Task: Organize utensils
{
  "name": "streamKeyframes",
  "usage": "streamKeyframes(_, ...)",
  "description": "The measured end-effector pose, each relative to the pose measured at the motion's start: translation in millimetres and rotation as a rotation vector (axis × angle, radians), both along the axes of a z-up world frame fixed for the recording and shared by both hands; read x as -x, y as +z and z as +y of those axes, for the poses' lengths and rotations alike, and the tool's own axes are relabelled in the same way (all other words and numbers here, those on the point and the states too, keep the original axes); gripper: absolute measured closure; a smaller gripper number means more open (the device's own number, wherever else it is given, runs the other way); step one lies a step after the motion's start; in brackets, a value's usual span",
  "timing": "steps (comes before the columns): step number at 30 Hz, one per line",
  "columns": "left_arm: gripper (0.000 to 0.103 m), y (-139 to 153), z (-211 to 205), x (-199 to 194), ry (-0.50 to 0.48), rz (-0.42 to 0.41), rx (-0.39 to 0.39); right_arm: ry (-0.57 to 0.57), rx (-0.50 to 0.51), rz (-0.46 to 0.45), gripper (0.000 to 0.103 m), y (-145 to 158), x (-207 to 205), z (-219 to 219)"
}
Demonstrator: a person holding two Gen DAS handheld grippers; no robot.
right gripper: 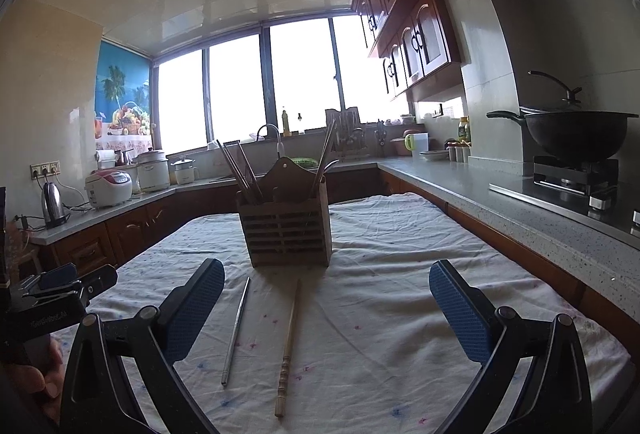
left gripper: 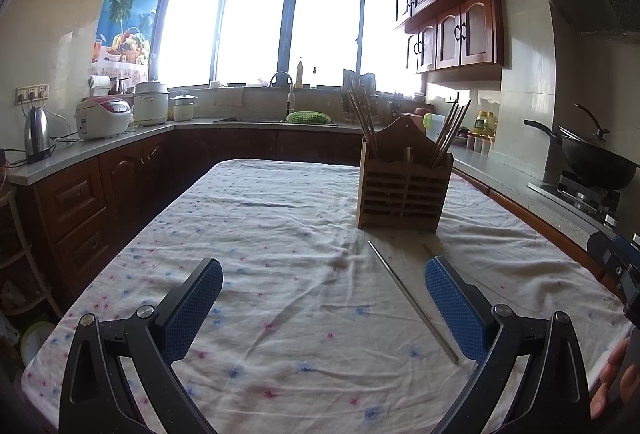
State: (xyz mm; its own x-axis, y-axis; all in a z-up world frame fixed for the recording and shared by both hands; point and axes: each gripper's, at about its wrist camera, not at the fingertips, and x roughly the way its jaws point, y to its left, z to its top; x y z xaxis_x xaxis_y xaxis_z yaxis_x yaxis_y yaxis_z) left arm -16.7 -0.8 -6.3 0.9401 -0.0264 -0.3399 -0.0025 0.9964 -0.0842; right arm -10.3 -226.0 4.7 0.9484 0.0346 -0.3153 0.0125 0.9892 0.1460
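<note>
A slatted wooden utensil holder [left gripper: 404, 190] stands on the cloth-covered table [left gripper: 260, 254], with several chopsticks upright in its left and right compartments; it also shows in the right wrist view [right gripper: 288, 226]. A metal chopstick [left gripper: 412, 300] lies on the cloth in front of it, also seen in the right wrist view [right gripper: 237, 330]. A wooden chopstick [right gripper: 289, 346] lies beside it to the right. My left gripper [left gripper: 323, 274] is open and empty, short of the holder. My right gripper [right gripper: 327, 276] is open and empty, with both loose chopsticks between its fingers' line.
Kitchen counters ring the table. A kettle [left gripper: 37, 134] and rice cookers [left gripper: 105, 116] stand on the left counter. A wok [right gripper: 576, 134] sits on the stove at right. A sink with a green basket [left gripper: 309, 117] lies under the window.
</note>
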Motion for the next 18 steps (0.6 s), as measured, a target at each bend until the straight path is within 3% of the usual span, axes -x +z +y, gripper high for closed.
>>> streamKeyframes(18, 0.001, -10, -12, 11, 0.017, -0.005, -0.056, 0.014, -0.015, -0.001, 0.000, -8, 14, 0)
